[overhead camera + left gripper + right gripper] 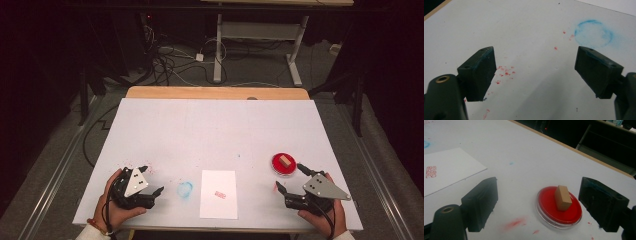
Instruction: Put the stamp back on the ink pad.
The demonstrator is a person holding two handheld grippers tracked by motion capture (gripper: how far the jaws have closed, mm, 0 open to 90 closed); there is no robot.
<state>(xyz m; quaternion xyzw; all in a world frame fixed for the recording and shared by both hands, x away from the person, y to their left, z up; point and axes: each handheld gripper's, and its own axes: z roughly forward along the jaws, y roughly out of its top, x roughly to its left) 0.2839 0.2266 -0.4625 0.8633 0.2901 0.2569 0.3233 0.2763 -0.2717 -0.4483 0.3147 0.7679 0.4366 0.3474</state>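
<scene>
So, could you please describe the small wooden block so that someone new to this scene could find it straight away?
Start at the white table and go to its near right part, just ahead of the right tool. There a round red ink pad lies flat, and the wooden block stands on it. It is the one tan, box-shaped thing there; the white paper to its left is flat.

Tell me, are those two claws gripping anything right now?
No. The left gripper and right gripper are both open and empty; the wooden stamp sits untouched on the red ink pad.
</scene>
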